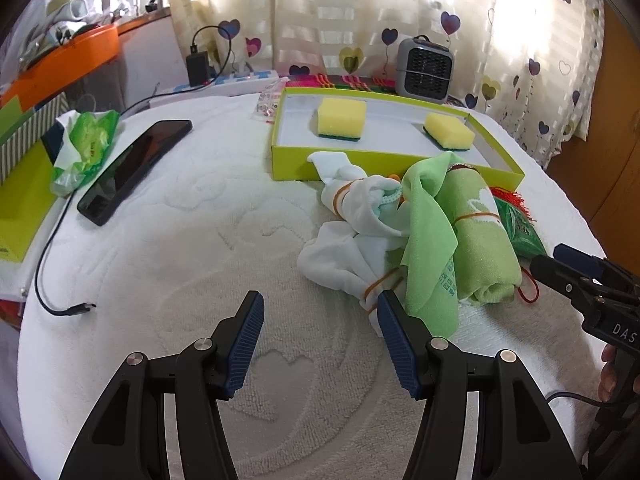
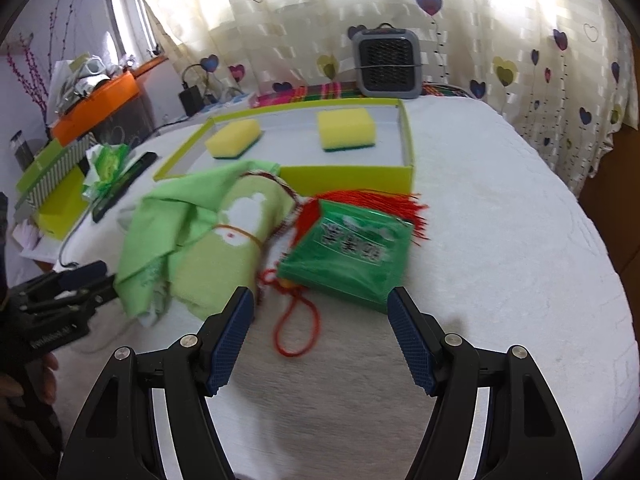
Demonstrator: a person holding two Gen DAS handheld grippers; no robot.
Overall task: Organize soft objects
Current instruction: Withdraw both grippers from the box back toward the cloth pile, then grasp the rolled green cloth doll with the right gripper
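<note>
My right gripper [image 2: 320, 336], fingers spread and empty, sits nearest the green packet [image 2: 348, 256] just ahead; left gripper [image 1: 320, 336], also spread, is beside the white bundle [image 1: 352, 240].

The green packet [image 2: 347, 258] is blurred in the right wrist view, so its white letters cannot be read. In the left wrist view most of it is hidden behind the rolled green towel [image 1: 482, 240]. The right gripper [image 1: 560, 264] is cut off by the picture's edge there. The white cloth bundle [image 1: 360, 240] is partly covered by the thin green cloth [image 1: 430, 220].
</note>
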